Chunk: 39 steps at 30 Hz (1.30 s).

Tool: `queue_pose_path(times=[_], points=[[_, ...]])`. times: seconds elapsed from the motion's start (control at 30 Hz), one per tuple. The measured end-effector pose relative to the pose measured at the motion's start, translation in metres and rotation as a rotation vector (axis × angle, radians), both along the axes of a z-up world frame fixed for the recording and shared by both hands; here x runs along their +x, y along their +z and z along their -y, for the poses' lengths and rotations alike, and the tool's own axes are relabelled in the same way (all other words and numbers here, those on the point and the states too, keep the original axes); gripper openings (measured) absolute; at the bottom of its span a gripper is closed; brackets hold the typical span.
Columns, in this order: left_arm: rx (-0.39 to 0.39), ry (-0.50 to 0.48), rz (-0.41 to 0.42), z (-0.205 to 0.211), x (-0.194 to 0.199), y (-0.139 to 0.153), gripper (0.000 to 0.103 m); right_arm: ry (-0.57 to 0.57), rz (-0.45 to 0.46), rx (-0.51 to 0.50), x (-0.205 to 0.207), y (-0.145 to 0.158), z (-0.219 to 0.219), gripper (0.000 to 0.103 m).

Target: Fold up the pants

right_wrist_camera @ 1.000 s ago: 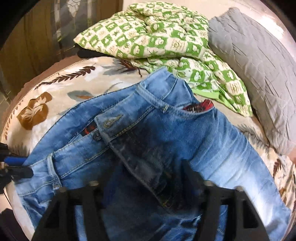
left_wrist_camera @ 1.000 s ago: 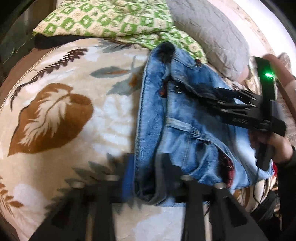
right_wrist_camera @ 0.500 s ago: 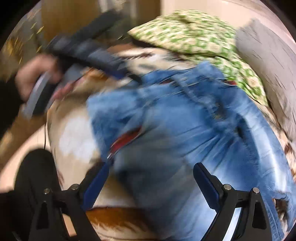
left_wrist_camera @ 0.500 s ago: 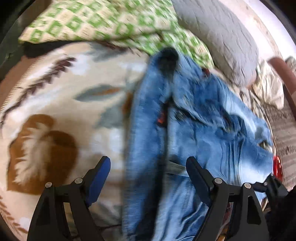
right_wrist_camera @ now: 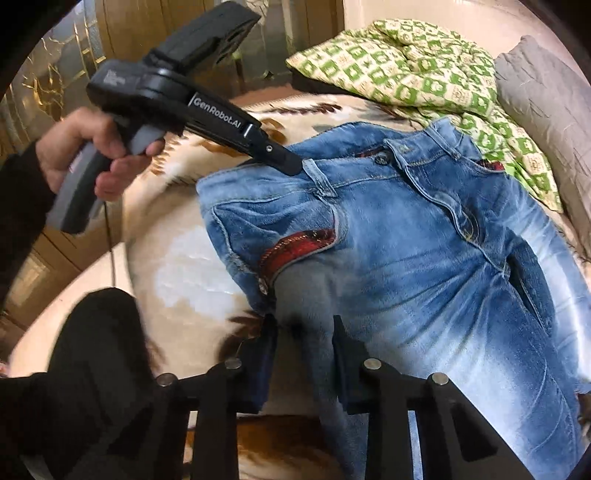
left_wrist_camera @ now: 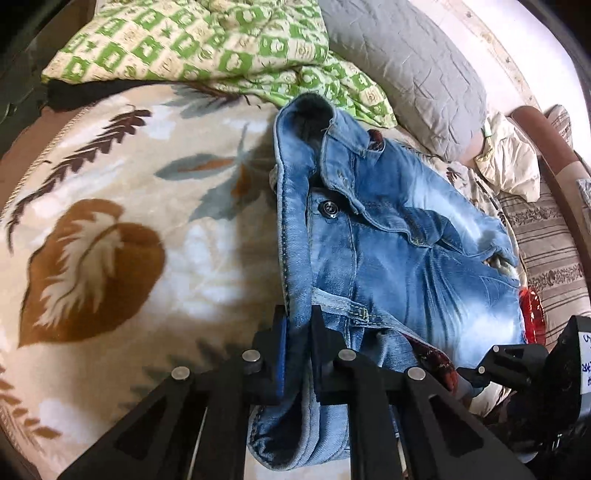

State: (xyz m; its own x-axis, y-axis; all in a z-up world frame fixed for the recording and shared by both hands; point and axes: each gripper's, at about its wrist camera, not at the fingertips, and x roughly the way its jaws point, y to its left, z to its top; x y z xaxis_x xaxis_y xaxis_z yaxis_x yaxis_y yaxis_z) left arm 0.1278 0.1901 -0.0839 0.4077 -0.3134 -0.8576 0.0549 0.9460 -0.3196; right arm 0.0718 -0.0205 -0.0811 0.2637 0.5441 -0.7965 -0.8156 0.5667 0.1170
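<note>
Light blue jeans point(left_wrist_camera: 399, 236) lie on a cream blanket with brown leaf prints point(left_wrist_camera: 110, 240), waistband toward the pillows. My left gripper point(left_wrist_camera: 299, 328) is shut on the jeans' waistband edge; it also shows in the right wrist view point(right_wrist_camera: 295, 166), pinching the waistband. My right gripper point(right_wrist_camera: 303, 332) is shut on a fold of the jeans point(right_wrist_camera: 424, 258) near the hip pocket with red plaid lining. The right gripper's body shows at the lower right of the left wrist view point(left_wrist_camera: 524, 365).
A green-and-cream checked pillow point(left_wrist_camera: 199, 40) and a grey quilted pillow point(left_wrist_camera: 406, 66) lie at the head of the bed. A striped cloth point(left_wrist_camera: 543, 236) and a red object point(left_wrist_camera: 532, 314) lie to the right. Wooden panels point(right_wrist_camera: 122, 22) stand behind.
Half a second ago both grippers were open over the jeans. Now each has closed on the denim, the left on the waistband edge, the right near the hip pocket.
</note>
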Motion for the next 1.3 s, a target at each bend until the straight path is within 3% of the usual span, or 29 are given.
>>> queue_pose_path(times=[0.23,0.27,0.3,0.33,0.37,0.4,0.57,0.73,0.8,0.97,1.1,1.3], points=[[0.043,0.007,-0.061,-0.009,0.0,-0.021,0.016,0.021,0.021,-0.039,-0.02,-0.018,-0.017,0.03],[0.067,0.007,-0.055,-0.005,0.001,-0.02,0.026,0.0,0.014,-0.03,-0.019,-0.019,-0.015,0.034],[0.101,0.011,-0.04,-0.001,0.001,-0.016,0.048,-0.013,0.014,-0.031,-0.017,-0.019,-0.014,0.056],[0.134,0.026,-0.024,0.001,0.0,-0.01,0.063,-0.032,0.025,-0.041,-0.016,-0.016,-0.011,0.078],[0.142,0.043,0.004,0.002,-0.001,-0.002,0.088,-0.055,0.045,-0.033,-0.014,-0.012,-0.006,0.086],[0.133,0.06,0.042,0.002,-0.003,0.006,0.096,-0.073,0.061,-0.012,-0.015,-0.007,0.0,0.089],[0.143,0.055,0.101,0.024,0.005,0.035,0.096,-0.22,0.043,0.114,-0.001,0.021,0.054,0.09],[0.161,-0.08,0.161,0.085,0.024,0.052,0.096,-0.451,0.014,0.185,0.021,0.038,0.144,0.09],[0.154,-0.135,0.19,0.119,0.035,0.058,0.096,-0.541,0.008,0.193,0.028,0.041,0.186,0.09],[0.141,-0.23,0.175,0.187,0.062,0.058,0.096,-0.737,0.0,0.189,0.034,0.049,0.287,0.09],[0.168,-0.334,0.199,0.248,0.083,0.063,0.096,-0.871,-0.024,0.189,0.045,0.054,0.366,0.09],[0.212,-0.404,0.189,0.337,0.14,0.053,0.096,-0.996,-0.077,0.19,0.092,0.056,0.431,0.09]])
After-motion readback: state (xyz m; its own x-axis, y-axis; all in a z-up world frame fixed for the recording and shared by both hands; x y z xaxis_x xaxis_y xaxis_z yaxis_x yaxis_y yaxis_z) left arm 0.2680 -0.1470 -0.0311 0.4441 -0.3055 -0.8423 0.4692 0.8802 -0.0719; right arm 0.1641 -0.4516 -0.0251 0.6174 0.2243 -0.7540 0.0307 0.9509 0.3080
